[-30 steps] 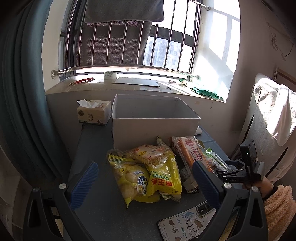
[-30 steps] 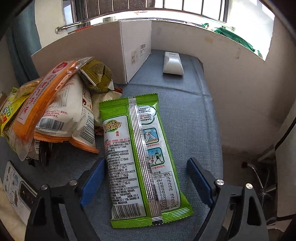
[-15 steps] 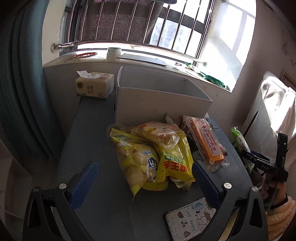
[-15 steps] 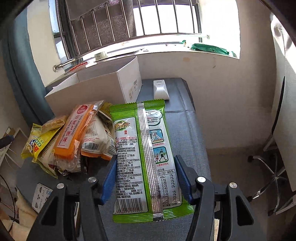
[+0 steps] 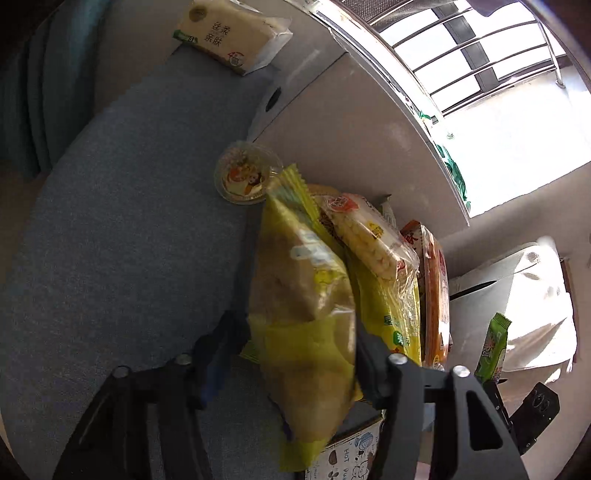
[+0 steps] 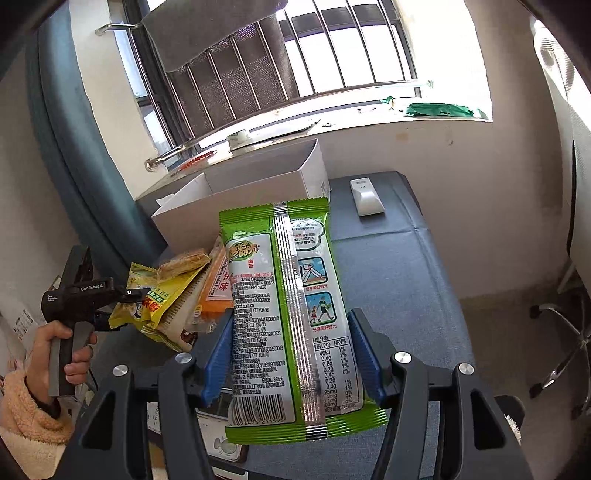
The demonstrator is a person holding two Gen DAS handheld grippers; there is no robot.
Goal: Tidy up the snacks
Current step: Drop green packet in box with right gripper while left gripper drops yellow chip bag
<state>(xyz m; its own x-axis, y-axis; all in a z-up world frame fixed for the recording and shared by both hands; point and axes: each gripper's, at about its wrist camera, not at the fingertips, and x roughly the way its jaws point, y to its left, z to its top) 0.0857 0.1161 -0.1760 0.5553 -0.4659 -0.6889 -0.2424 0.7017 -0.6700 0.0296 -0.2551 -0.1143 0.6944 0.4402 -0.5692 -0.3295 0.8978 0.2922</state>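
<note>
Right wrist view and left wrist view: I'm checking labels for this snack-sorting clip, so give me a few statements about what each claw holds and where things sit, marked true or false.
1. The right claw is shut on the green snack packet. True.
2. The left claw is open and holds nothing. False: it grips the yellow snack bag.
3. The white box is open at the top. True.
4. The green snack packet lies flat on the table. False: it is held above the blue table.
5. A tissue pack sits on the table near the box. True.
</note>
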